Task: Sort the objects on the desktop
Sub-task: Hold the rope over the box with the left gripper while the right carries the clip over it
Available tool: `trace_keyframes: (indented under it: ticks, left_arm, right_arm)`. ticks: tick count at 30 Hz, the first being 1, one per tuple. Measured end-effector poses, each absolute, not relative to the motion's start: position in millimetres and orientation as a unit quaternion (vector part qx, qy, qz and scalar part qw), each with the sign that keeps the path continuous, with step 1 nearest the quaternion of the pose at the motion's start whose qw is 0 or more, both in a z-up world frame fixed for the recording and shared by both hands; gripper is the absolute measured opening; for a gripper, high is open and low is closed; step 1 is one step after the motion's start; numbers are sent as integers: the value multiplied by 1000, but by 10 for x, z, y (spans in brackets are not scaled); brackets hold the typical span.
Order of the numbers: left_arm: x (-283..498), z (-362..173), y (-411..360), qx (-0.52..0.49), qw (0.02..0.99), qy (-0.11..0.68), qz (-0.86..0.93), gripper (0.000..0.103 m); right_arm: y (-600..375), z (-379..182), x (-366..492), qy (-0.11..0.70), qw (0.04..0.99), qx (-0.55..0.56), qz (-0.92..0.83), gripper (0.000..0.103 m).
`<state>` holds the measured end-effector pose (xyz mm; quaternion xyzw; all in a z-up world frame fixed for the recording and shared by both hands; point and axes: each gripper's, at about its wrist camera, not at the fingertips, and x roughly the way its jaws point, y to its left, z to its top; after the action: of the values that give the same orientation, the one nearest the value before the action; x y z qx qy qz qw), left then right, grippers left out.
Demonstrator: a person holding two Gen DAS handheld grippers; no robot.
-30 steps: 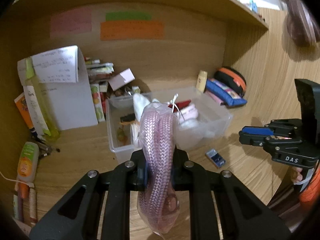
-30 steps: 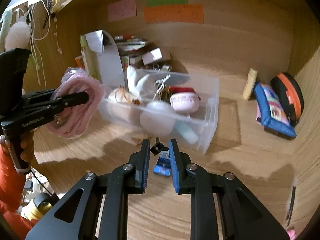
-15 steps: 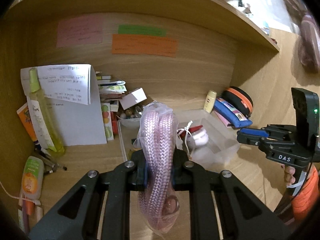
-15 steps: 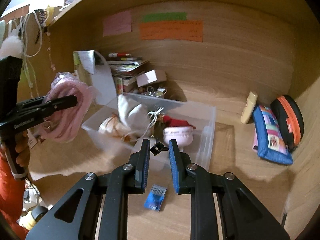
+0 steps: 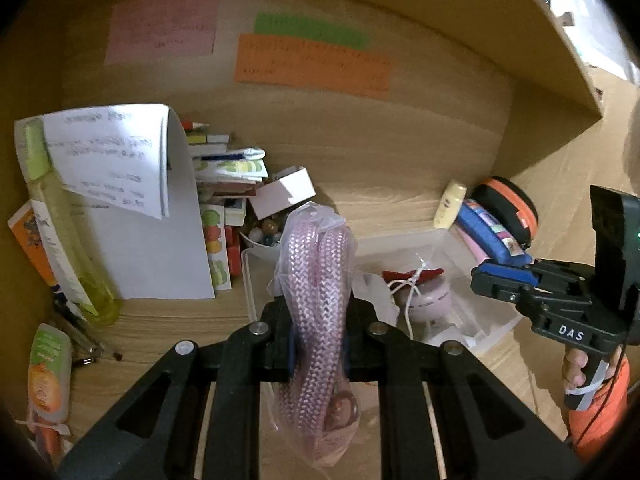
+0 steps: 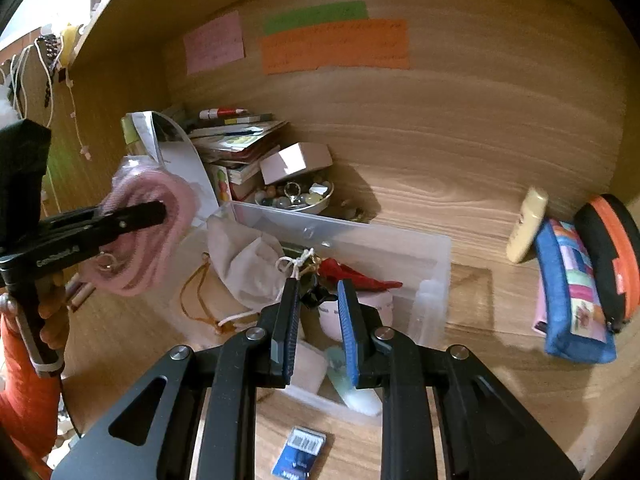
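Observation:
My left gripper is shut on a pink braided cable wrapped in a clear bag, which hangs above the desk left of the clear plastic bin. From the right wrist view, the left gripper and the pink cable sit at the left. My right gripper is shut on a small black clip over the bin. The bin holds a white cloth bag, a red item, a pink round case and string. The right gripper shows at the right of the left wrist view.
A curled paper sheet, stacked books, a white box and a bowl of beads crowd the back left. At the right lie a cream tube, a blue pouch and a black-orange case. A blue card lies on the desk in front of the bin.
Both grippers have moved forward toward the back wall; the bin and the blue card have slid down in the right wrist view. Both grips are unchanged.

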<state>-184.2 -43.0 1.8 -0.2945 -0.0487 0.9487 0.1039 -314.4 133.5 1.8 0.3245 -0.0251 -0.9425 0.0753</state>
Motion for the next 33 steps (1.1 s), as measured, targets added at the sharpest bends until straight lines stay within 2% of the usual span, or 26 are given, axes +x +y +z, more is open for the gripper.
trace_keyframes:
  ticks: [11,15,21,23,28,31,33]
  left_arm:
    - [-2071,-114,-307,-305,87,-30,948,16]
    - [-2135,-187,-272,-310,68,-16,948,19]
    - [-2134,-262,-170,-304,41,20,952,29]
    - [-2118,-275,-131,-302,41,30,952,37]
    - [-2124,-314,-73,-302,34,44,952,47]
    - [-2112,-313,-61,-300,33,50,952,50]
    - [-2103,-307,-51,-298,29,54,953,56]
  right_arm:
    - [1186,-254,-3380,-23,86,347,-934,17]
    - [1156,-310,-3379,-13,83,349,-934,17]
    - [1141,-379,-3404,-2,77,351,-933,18]
    - [1131,-379,-3404,0,78,349,-934,18]
    - [1108,-380,-3390,6,79,345,-935,18]
    - [1102,-373,-3380,8,79,343,-936,18]
    - [1109,-355,-3364,6,81,339,-937,19]
